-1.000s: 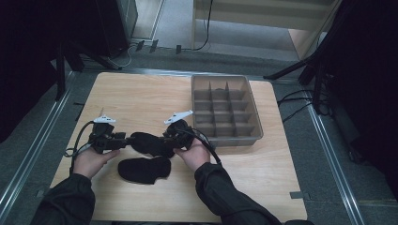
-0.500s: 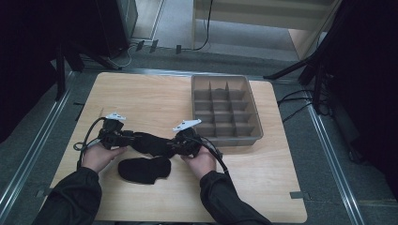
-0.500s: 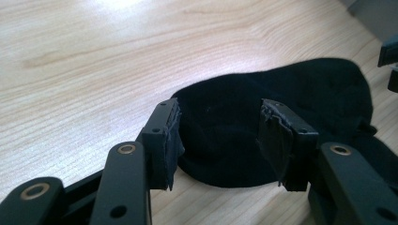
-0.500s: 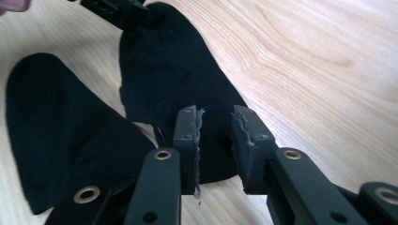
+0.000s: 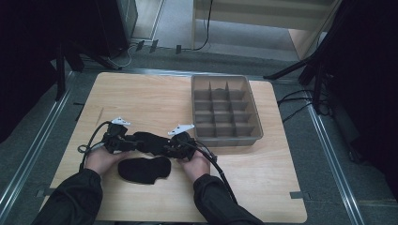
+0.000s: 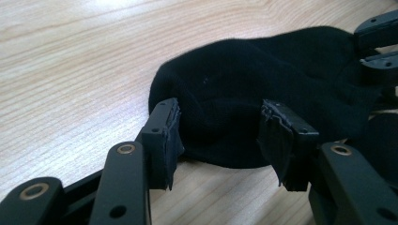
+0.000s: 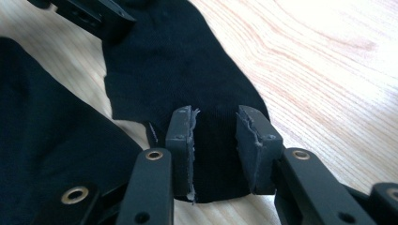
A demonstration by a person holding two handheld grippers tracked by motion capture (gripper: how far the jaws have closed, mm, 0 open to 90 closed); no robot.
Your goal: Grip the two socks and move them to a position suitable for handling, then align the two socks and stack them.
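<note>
Wooden table (image 5: 263, 178), person seated at the near edge, one gripper in each hand. Landmark for all positions: the grey divided tray (image 5: 226, 110) at the far right part of the table.

Black sock A (image 5: 149, 142) lies stretched flat on the table, to the left of the tray's near-left corner and nearer the person. Its two ends sit at the two grippers.

Left gripper (image 6: 220, 136): at the end of sock A farther from the tray. In the left gripper view its jaws stand apart with the rounded end of sock A (image 6: 263, 93) between them; the pads do not press on the cloth, a gap shows on each side. In the high view the left gripper (image 5: 123, 142) rests low on the table in the left hand (image 5: 101, 159).

Right gripper (image 7: 216, 136): at the end of sock A closer to the tray. Its jaws have just been opening; the sock's edge (image 7: 187, 70) lies between them, and the pads stand a little off the cloth. In the high view the right gripper (image 5: 174, 146) sits in the right hand (image 5: 195, 165), just left of the tray's near-left corner.

Black sock B (image 5: 143, 169) lies apart, nearer the person than sock A, farther from the tray, between the two hands. Neither gripper touches it.
</note>
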